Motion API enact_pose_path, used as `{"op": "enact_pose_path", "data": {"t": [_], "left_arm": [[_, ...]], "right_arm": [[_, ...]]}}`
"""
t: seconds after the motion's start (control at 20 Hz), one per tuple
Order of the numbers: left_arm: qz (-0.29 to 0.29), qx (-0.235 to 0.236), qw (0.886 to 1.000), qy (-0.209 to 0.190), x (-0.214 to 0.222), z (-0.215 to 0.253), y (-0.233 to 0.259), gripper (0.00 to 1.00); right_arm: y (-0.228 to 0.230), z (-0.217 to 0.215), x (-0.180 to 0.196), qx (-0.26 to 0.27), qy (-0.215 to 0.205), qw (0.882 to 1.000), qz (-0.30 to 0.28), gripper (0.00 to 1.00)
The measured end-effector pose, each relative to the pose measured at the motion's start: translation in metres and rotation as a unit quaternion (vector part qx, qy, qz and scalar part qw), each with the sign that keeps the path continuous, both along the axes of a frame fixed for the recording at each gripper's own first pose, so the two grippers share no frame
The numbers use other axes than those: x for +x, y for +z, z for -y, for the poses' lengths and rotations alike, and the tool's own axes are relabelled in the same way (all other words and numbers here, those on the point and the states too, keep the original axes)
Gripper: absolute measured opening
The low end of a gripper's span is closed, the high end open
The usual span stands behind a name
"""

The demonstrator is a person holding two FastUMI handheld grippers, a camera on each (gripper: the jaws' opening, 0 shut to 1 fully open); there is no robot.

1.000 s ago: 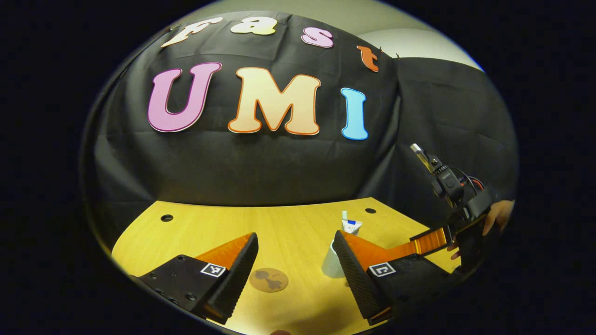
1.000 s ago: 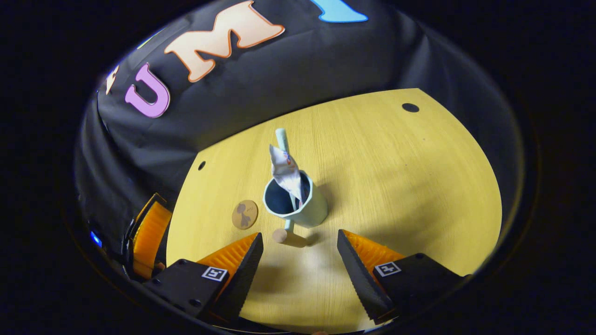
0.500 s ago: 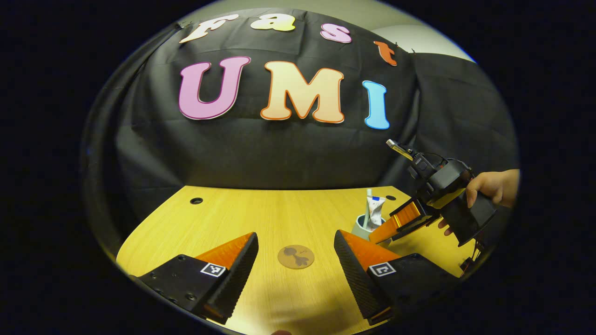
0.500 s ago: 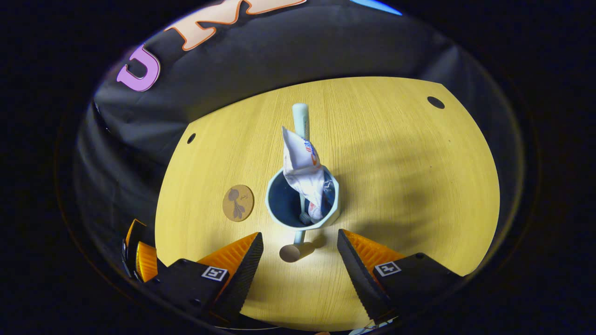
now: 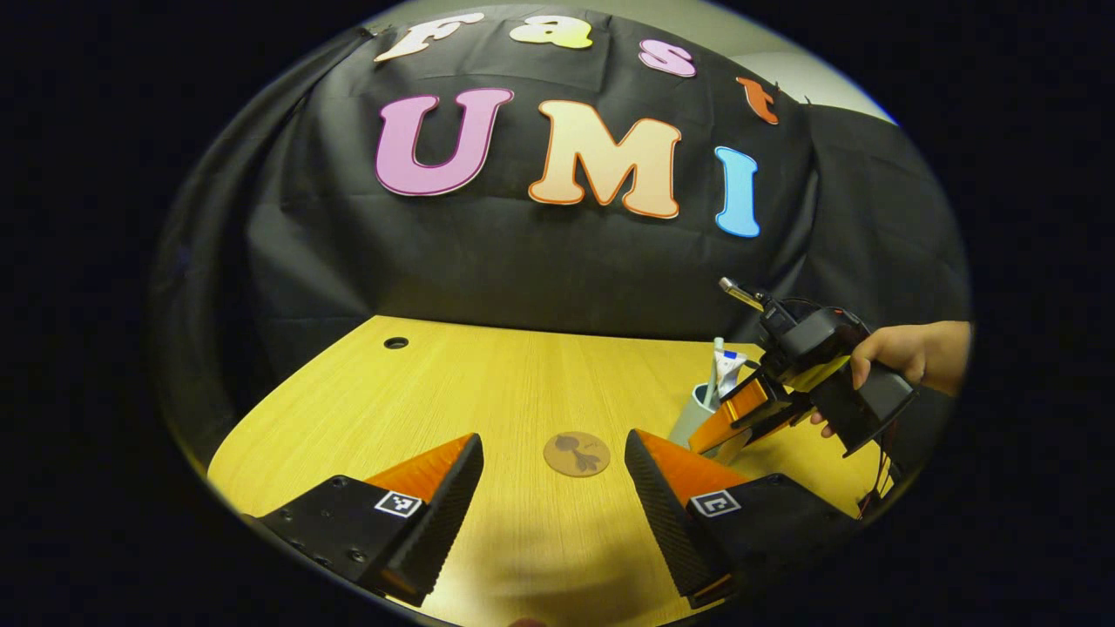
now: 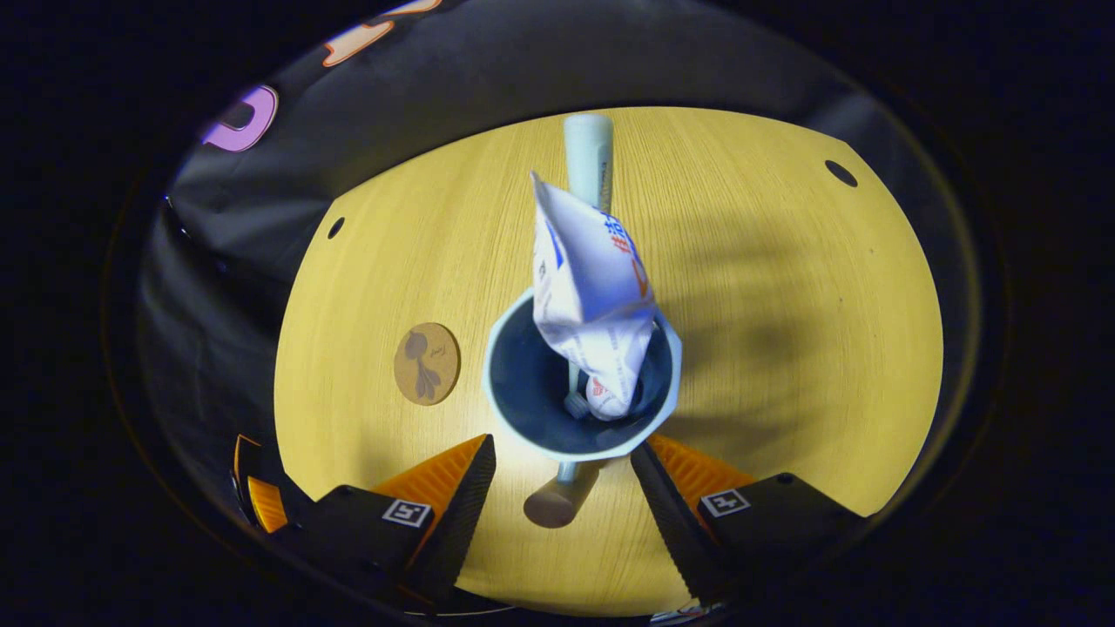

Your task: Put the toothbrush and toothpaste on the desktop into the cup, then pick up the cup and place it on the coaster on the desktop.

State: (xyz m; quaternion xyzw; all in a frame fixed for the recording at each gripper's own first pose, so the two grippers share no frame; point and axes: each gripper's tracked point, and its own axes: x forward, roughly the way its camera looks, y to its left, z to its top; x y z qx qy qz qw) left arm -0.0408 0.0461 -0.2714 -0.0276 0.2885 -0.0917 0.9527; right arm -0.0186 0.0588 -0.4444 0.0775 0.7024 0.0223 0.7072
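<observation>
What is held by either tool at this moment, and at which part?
Nothing is held. The right tool is open, its fingers on either side of the cup's handle without pressing it. The left tool is open above the desktop.

nothing really readable here: the toothpaste (image 6: 597, 296) sticking out of the cup (image 6: 523, 427) has red and blue print, too warped to make out, and the coaster (image 6: 426, 363) beside the cup has just a dark drawing
</observation>
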Motion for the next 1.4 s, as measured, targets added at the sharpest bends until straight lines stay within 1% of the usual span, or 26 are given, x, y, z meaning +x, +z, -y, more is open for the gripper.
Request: {"op": "enact_pose_path", "data": {"t": [0.05,0.1,0.15,0.25,0.35,0.5,0.55,0.65,0.7,0.75,0.8,0.85,1.0,1.05,1.1,1.2,1.4], "left_arm": [[-0.003,-0.002,1.0,0.001,0.0,0.0,-0.001,0.95],[-0.007,-0.003,1.0,0.001,-0.003,-0.001,-0.003,0.95],[-0.01,-0.004,1.0,0.0,-0.005,0.0,-0.004,0.95],[-0.011,-0.005,1.0,0.0,-0.004,0.002,-0.003,0.95],[-0.014,-0.006,1.0,-0.001,-0.005,0.003,-0.004,0.95],[-0.018,-0.005,1.0,-0.002,-0.006,0.002,-0.006,0.95],[-0.018,-0.005,1.0,-0.002,-0.005,0.001,-0.006,0.95],[-0.02,-0.006,1.0,-0.002,-0.005,0.002,-0.007,0.95],[-0.022,-0.006,1.0,-0.001,-0.005,0.001,-0.007,0.95],[-0.023,-0.007,1.0,-0.001,-0.004,0.001,-0.009,0.95],[-0.024,-0.008,1.0,-0.001,-0.006,-0.001,-0.009,0.96],[-0.024,-0.007,1.0,0.0,-0.007,-0.002,-0.009,0.96],[-0.024,-0.006,1.0,-0.001,-0.006,-0.002,-0.008,0.95],[-0.026,-0.006,1.0,-0.001,-0.006,-0.001,-0.008,0.96],[-0.027,-0.006,1.0,0.0,-0.004,-0.002,-0.008,0.96],[-0.03,-0.006,1.0,0.0,-0.001,-0.002,-0.009,0.95],[-0.034,-0.006,0.999,0.005,-0.004,-0.008,-0.012,0.96]], "right_arm": [[-0.001,0.004,0.002,-0.005,-0.002,1.0,0.001,0.84],[-0.002,0.006,0.001,-0.006,-0.006,1.0,-0.002,0.86],[-0.003,0.006,0.0,-0.005,-0.01,1.0,-0.007,0.65],[0.0,0.003,-0.002,0.011,-0.009,1.0,-0.018,0.63],[-0.001,0.005,-0.001,0.003,0.012,1.0,-0.024,0.36],[0.002,0.003,-0.002,-0.011,0.043,0.999,-0.023,0.36],[0.001,0.003,-0.002,-0.014,0.052,0.998,-0.022,0.3],[0.001,0.006,-0.002,-0.021,0.068,0.997,-0.02,0.3],[0.0,0.004,0.001,-0.022,0.075,0.997,-0.012,0.25],[0.005,0.003,0.005,-0.022,0.074,0.997,-0.002,0.24],[0.003,0.001,0.003,-0.019,0.071,0.997,-0.007,0.17],[0.003,-0.001,0.003,-0.013,0.071,0.997,-0.008,0.22],[0.005,0.0,0.006,-0.01,0.079,0.997,0.0,0.22],[0.005,-0.002,0.007,-0.006,0.08,0.997,0.004,0.17],[0.006,-0.004,0.009,-0.002,0.078,0.997,0.008,0.21],[0.011,-0.007,0.012,0.007,0.081,0.997,0.013,0.21],[0.013,-0.008,0.014,0.028,0.073,0.997,0.022,0.21]]}}
